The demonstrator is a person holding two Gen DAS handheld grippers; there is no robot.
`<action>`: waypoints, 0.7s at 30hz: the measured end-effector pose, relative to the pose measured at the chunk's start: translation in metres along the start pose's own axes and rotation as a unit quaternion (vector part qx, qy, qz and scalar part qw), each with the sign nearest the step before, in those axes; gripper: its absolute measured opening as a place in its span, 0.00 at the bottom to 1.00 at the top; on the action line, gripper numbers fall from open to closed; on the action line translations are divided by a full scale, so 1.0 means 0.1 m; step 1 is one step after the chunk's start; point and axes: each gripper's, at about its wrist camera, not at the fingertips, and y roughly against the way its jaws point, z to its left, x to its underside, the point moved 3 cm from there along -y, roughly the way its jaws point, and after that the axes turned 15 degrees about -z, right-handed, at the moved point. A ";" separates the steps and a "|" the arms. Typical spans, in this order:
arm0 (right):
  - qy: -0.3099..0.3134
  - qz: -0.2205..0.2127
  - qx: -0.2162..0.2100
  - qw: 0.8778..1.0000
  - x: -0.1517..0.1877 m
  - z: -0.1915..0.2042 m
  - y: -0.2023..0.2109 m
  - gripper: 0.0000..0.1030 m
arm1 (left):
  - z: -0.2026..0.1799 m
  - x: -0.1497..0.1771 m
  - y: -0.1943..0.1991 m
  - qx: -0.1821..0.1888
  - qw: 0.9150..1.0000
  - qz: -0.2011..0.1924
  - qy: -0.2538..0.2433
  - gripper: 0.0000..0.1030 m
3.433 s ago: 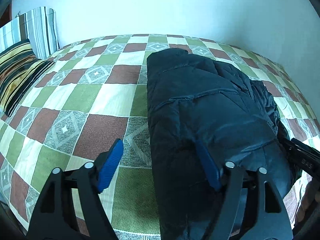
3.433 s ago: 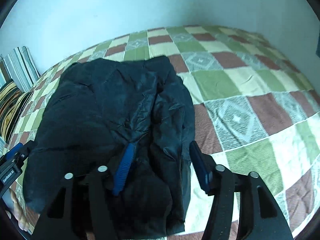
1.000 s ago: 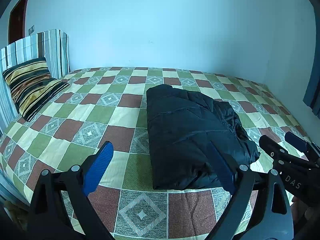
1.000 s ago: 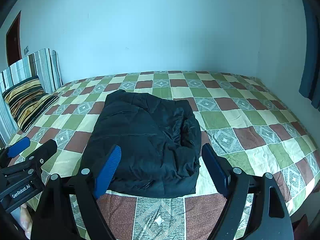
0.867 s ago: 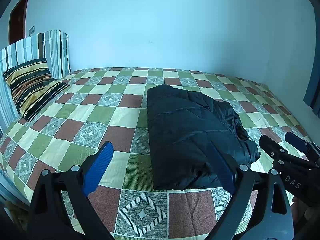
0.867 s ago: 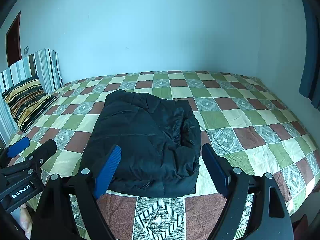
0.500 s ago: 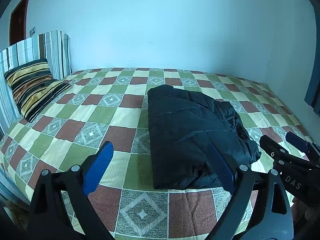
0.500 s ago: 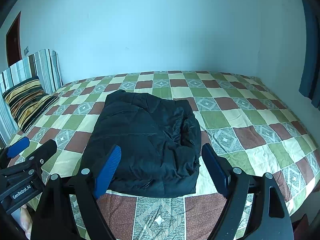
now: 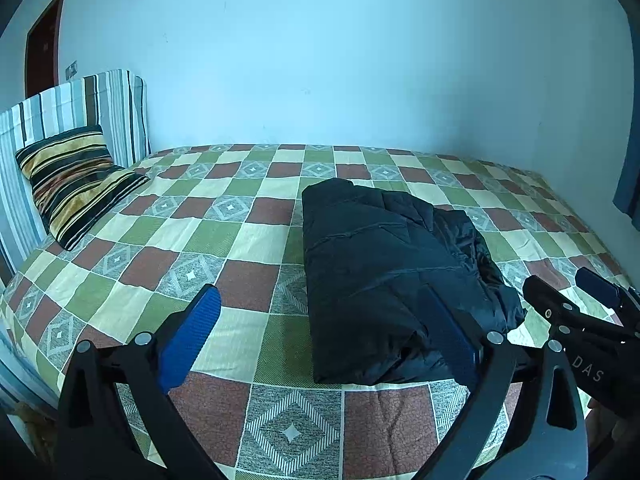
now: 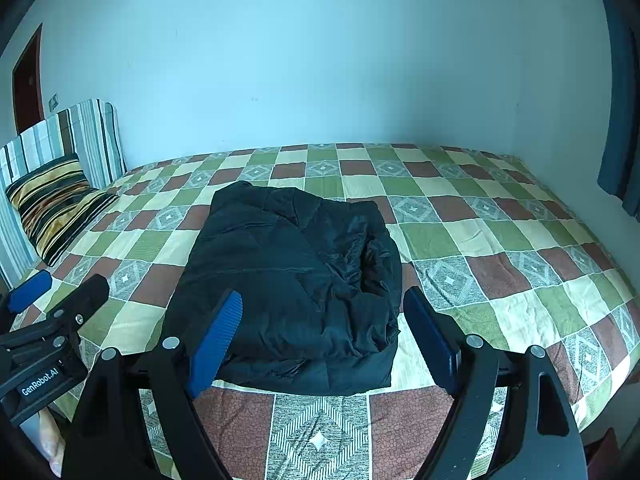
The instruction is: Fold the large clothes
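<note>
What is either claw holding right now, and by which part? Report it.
Nothing is held. The left claw and the right claw are both open, apart from the folded black jacket on the bed.

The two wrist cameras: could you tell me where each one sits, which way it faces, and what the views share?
Left wrist: behind the open left gripper, facing the folded black jacket on the checkered bed; right gripper at right edge.
Right wrist: behind the open right gripper, facing the jacket; left gripper at left edge.
Shared: jacket, bed, striped pillow.
</note>
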 end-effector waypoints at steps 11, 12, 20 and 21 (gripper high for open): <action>0.001 0.000 0.001 1.000 0.00 0.00 0.01 0.79 | -0.02 -0.02 0.02 -0.017 1.000 -0.008 -0.017 0.98; 0.000 0.000 0.001 1.000 0.00 0.00 0.01 0.79 | -0.02 -0.03 0.03 -0.017 1.000 -0.010 -0.016 0.98; 0.002 0.002 0.003 1.000 -0.01 0.02 0.01 0.79 | -0.04 -0.02 0.02 -0.010 1.000 -0.013 -0.025 0.98; 0.002 0.002 0.003 1.000 0.00 0.02 0.00 0.79 | -0.04 -0.02 0.02 -0.008 1.000 -0.014 -0.025 0.98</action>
